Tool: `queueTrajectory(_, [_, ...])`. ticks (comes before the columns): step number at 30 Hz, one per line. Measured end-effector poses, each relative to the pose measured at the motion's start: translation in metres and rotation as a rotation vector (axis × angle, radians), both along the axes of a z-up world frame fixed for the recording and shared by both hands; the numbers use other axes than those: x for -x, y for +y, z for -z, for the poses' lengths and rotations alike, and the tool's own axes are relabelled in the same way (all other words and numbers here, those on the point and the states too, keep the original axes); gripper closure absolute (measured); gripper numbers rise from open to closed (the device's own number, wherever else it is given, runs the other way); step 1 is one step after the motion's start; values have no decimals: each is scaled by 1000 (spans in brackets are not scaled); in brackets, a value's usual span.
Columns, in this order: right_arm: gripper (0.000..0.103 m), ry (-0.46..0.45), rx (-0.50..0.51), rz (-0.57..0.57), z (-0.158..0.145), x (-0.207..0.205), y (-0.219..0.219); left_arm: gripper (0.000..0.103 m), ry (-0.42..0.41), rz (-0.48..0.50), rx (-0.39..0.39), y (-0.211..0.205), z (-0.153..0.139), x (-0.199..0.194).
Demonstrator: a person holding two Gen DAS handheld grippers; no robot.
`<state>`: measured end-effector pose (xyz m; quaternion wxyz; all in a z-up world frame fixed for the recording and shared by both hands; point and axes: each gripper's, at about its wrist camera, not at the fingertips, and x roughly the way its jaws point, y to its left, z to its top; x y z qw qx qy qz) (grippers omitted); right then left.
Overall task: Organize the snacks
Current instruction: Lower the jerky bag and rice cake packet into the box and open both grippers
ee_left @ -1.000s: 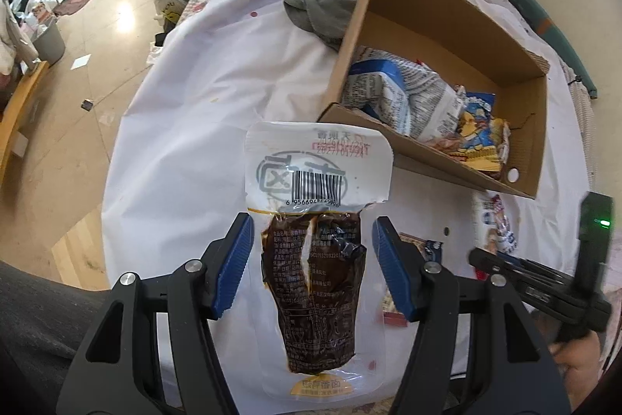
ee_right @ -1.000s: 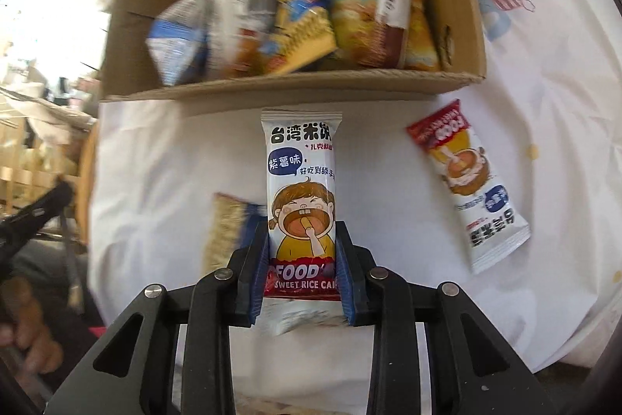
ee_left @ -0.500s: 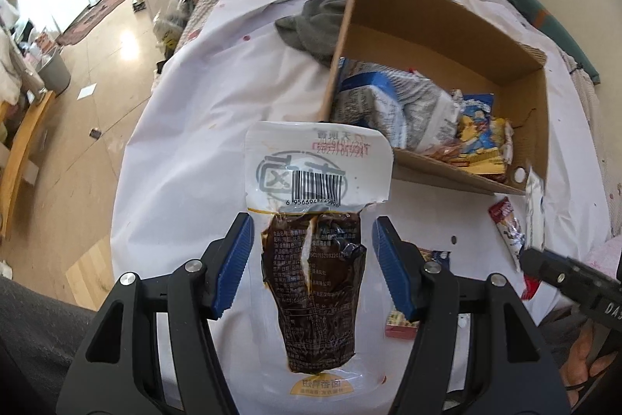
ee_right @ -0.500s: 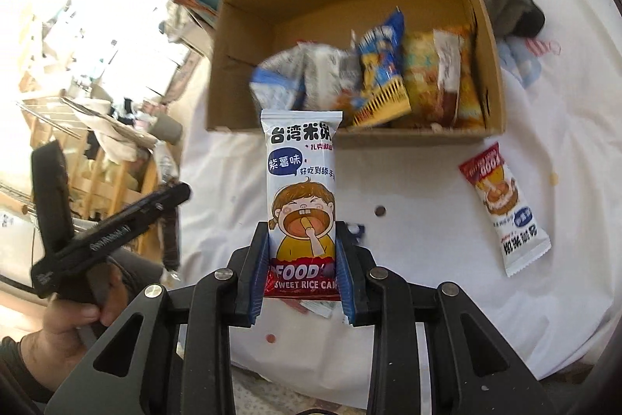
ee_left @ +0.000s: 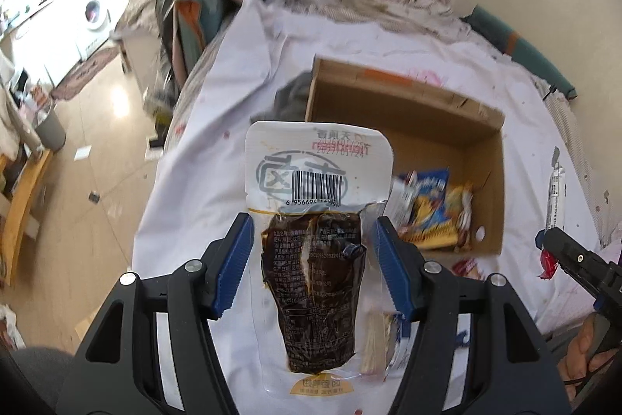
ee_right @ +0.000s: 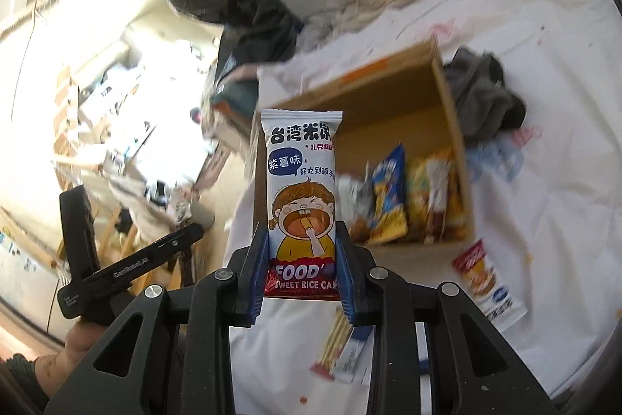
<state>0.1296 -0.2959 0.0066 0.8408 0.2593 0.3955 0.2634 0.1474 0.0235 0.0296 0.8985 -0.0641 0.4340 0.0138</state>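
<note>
left gripper (ee_left: 311,263): fingers clamped on braised snack pouch (ee_left: 317,251), lengthwise, barcode end pointing away
right gripper (ee_right: 301,267): fingers clamped on rice cake pack (ee_right: 301,189), upright, near cardboard box (ee_right: 392,96)

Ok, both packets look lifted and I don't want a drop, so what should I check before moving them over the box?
1. Left gripper shut on the clear pouch of dark brown snack: ok.
2. Right gripper shut on the white rice cake packet: ok.
3. Open brown cardboard box has free room: ok.
4. Packets clear of the white sheet: ok.
5. Grip firmness: cannot tell.
</note>
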Motion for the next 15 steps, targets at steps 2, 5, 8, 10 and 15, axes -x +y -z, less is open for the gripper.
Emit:
queueTrajectory(2, [70, -5, -6, 23, -2, -9, -4, 44, -27, 11, -14, -3, -10, -10])
queueTrajectory(5, [70, 2, -16, 56, -3, -19, -16, 44, -41, 18, -15, -7, -16, -24])
queueTrajectory(8, [70, 29, -5, 77, 4, -36, -17, 44, -38, 25, 5, -9, -17, -39])
queueTrajectory(10, [70, 48, 8, 82, 9, -43, -17, 44, -18, 31, 28, -11, -12, -52])
queueTrajectory(15, [70, 84, 78, 72, 22, -66, -5, 44, 18, 57, 52, -24, 6, -79])
